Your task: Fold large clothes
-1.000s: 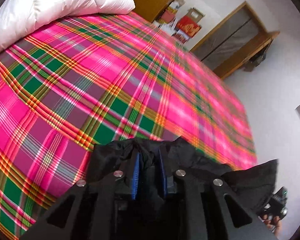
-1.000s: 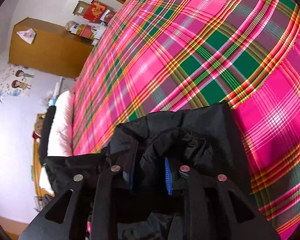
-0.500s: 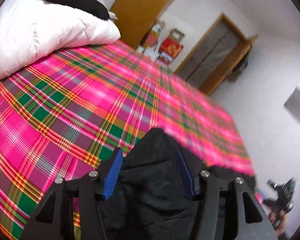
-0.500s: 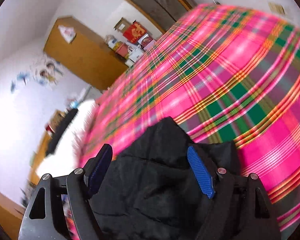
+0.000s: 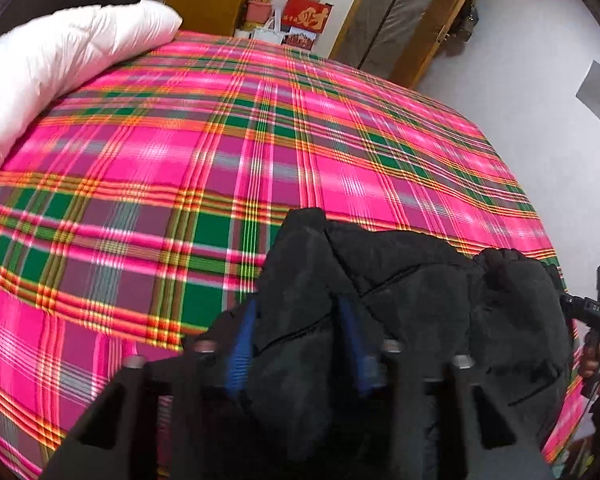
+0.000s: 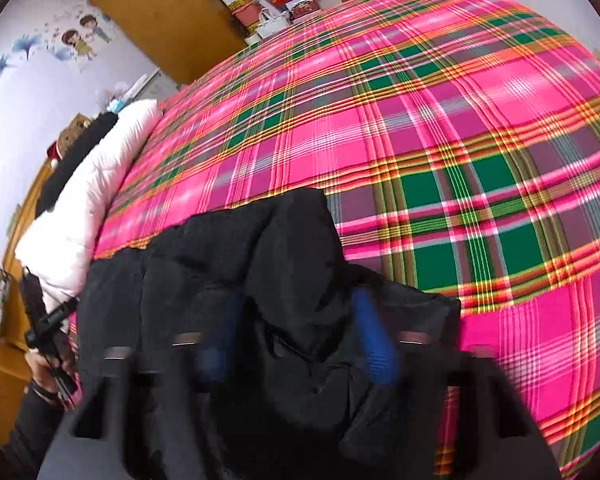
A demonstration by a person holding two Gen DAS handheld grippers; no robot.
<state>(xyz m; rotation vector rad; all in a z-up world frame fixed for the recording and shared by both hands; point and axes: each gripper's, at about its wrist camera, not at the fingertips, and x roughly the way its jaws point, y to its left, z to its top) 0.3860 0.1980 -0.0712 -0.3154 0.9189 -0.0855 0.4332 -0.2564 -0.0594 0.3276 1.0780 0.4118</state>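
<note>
I see both my left gripper (image 5: 296,336) and right gripper (image 6: 296,332) with jaws just closing, each pinching a bunched fold of the black padded jacket (image 5: 420,280) at the near edge of the plaid-covered bed (image 5: 220,140).

The black jacket (image 5: 412,280) is matt quilted cloth with stitched seams. Under it, the bedsheet (image 5: 220,152) is smooth woven plaid cloth. At the sheet's far edge, the white duvet (image 5: 60,52) looks soft and puffy, and the cabinet (image 6: 160,12) is plain smooth wood.
</note>
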